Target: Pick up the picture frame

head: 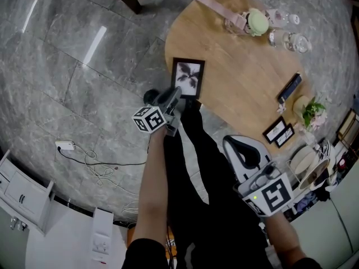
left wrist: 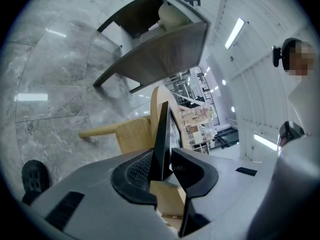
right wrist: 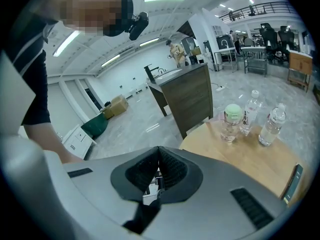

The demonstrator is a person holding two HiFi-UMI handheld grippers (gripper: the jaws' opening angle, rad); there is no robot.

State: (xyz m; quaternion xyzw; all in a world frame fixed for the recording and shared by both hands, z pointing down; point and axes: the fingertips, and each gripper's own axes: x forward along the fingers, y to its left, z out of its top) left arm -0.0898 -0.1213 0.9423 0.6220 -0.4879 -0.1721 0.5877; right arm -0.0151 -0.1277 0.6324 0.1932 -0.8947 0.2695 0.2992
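Right gripper point(head: 231, 144): lower right of the head view, marker cube on top; fingers closed on each other, nothing between them.
Left gripper point(head: 177, 96): centre of the head view, at the end of an outstretched arm; fingers gripping the near edge of the picture frame point(head: 188, 77), 1 pad on each face.
Picture frame: black border, dark leaf print; upper centre, at the left rim of the bench point(head: 241, 77); seen edge-on in the left gripper view.
Bench: round, light wood, upper right.
Bottles point(head: 296, 42): 2, clear, upper right, beside a green-lidded jar point(head: 258, 22).
Small frames point(head: 279, 131): 2, at the bench's lower-right rim, well apart from the picture frame.
Floor point(head: 67, 66): grey marble; white plug and cable point(head: 66, 145) at left.
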